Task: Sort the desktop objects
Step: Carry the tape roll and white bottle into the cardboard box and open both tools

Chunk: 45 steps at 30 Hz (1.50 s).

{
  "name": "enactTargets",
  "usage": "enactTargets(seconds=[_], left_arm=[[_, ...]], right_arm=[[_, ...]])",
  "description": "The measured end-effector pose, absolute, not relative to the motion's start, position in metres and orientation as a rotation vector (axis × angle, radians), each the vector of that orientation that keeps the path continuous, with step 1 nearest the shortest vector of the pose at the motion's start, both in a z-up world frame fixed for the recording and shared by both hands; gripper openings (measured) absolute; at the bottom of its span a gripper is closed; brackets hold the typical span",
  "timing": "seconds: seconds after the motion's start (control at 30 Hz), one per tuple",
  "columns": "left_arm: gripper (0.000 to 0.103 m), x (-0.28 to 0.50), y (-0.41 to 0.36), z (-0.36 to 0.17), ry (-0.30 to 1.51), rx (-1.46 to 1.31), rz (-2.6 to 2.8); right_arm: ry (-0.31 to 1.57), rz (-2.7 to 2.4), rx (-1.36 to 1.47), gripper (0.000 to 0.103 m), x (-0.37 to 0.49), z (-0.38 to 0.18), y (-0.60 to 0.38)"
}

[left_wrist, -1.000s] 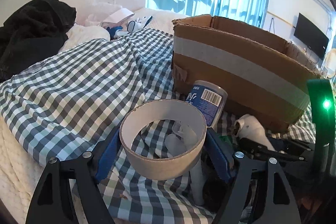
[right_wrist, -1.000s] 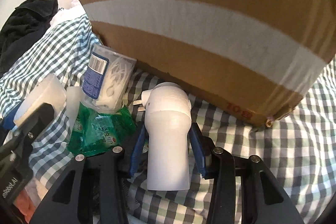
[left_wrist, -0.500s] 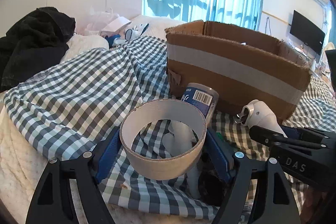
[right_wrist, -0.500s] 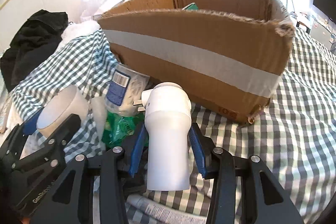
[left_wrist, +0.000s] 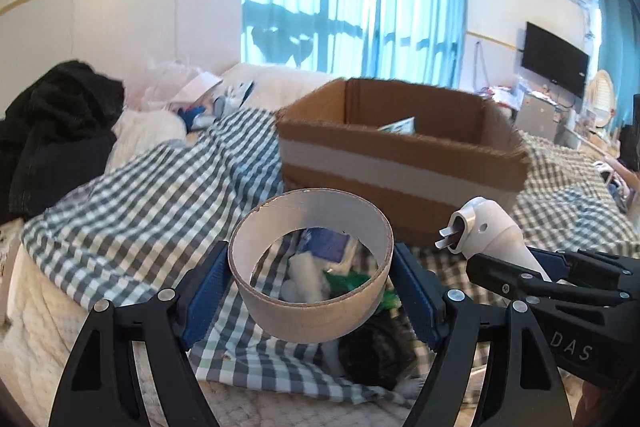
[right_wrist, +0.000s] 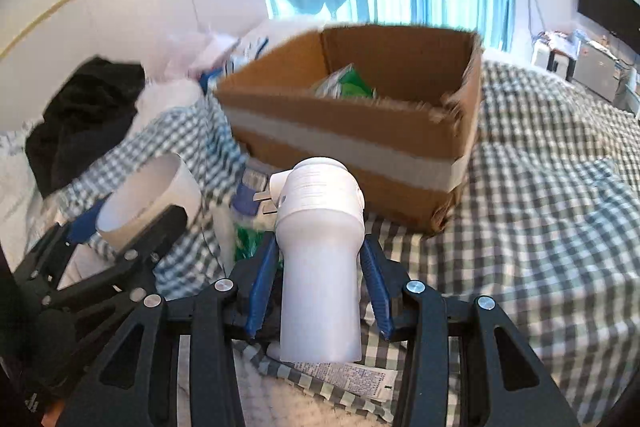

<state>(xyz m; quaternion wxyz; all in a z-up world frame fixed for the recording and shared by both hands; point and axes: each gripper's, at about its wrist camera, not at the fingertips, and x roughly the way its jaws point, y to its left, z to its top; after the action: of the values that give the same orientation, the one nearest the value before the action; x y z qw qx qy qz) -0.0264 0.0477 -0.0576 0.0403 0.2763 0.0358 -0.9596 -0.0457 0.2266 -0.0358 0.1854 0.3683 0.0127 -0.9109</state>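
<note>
Right wrist view: cardboard box (right_wrist: pixel 360 135) holds green packet (right_wrist: pixel 348 85).

Through the cardboard ring (left_wrist: pixel 311 263) the heap of small items is a blur; the box's (right_wrist: pixel 352 143) floor stays hidden

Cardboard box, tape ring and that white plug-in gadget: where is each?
cardboard box (right_wrist: pixel 352 143): right wrist view, taped front wall.
tape ring (left_wrist: pixel 316 317): left wrist view, outer front wall.
white plug-in gadget (right_wrist: pixel 320 259): right wrist view, its body.
</note>
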Motion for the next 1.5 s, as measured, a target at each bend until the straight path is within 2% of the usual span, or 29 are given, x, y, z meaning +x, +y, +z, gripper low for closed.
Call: enactTargets(seconds=[0.37,0.67,1.1,1.37,1.43,1.5], left_arm=[[0.080,-0.024,0.059,-0.020,0.046,0.759,-3.009],[0.080,-0.067,0.067,0.015,0.021,0.661,-3.033],[0.080,-0.188,0.096,0.003,0.071,0.721,-3.060],[0.080,-0.236,0.117,-0.019,0.109,0.767,-3.066],[0.080,-0.242,0.114,-0.024,0.161,0.776,-3.051],[0.081,-0.247,0.111,-0.029,0.211,0.802,-3.027]], right_arm=[[0.029,-2.628,0.873,0.042,-0.035,0.024,0.239],[-0.040,-2.664,0.782,0.042,-0.100,0.060,0.252],[-0.210,-2.692,0.787,0.042,-0.215,0.031,0.285],[-0.286,-2.663,0.757,0.042,-0.238,0.007,0.296],[-0.329,-2.636,0.753,0.044,-0.241,0.004,0.295],[-0.382,-2.614,0.721,0.061,-0.239,0.001,0.298]])
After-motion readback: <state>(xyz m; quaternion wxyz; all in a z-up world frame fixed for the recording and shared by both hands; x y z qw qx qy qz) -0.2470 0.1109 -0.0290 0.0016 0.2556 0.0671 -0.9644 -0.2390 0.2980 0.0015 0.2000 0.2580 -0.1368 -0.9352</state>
